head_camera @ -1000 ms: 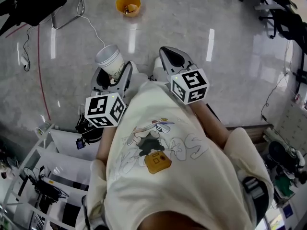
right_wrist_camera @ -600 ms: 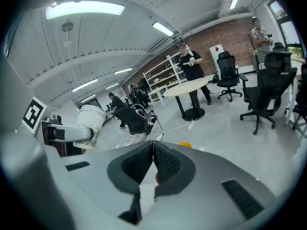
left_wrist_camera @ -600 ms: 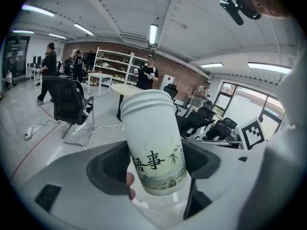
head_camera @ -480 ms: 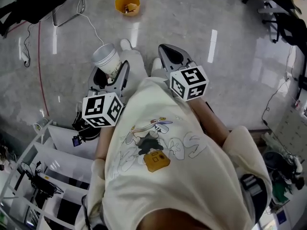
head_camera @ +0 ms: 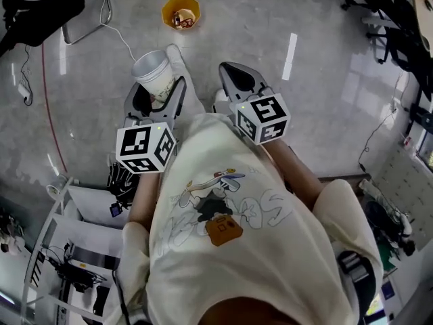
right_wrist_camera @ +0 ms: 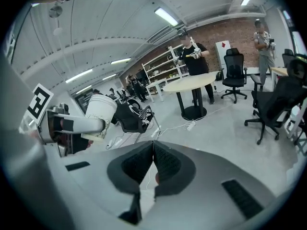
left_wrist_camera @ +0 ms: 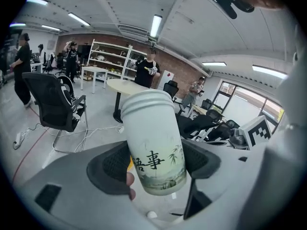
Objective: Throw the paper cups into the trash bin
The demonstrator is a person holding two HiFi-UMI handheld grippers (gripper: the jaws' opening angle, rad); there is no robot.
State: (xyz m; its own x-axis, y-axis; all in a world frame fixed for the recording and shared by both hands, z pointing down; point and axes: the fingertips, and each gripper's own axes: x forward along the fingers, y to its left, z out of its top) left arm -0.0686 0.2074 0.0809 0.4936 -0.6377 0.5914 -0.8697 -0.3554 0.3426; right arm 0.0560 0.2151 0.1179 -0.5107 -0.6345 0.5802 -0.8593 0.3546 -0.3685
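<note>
A white paper cup (head_camera: 153,75) with black characters and a green bamboo print sits between the jaws of my left gripper (head_camera: 155,95), which is shut on its lower half. In the left gripper view the cup (left_wrist_camera: 154,142) stands upright and fills the middle, squeezed by both black pads (left_wrist_camera: 111,165). My right gripper (head_camera: 238,82) is beside it on the right, shut with nothing in it; its pads (right_wrist_camera: 165,163) touch. The yellow trash bin (head_camera: 180,11) stands on the floor ahead with litter inside. From the right gripper view the cup (right_wrist_camera: 99,115) shows at the left.
White shelving (head_camera: 74,249) stands close at my lower left. A white cable (head_camera: 122,34) and a red cable (head_camera: 47,107) run over the grey floor. Office chairs (head_camera: 379,12) stand at the top right, a round table (right_wrist_camera: 194,87) and people further off.
Both grippers and the held cup have shifted slightly forward, toward the yellow bin. A shoe has come into view on the floor beside the cup.
</note>
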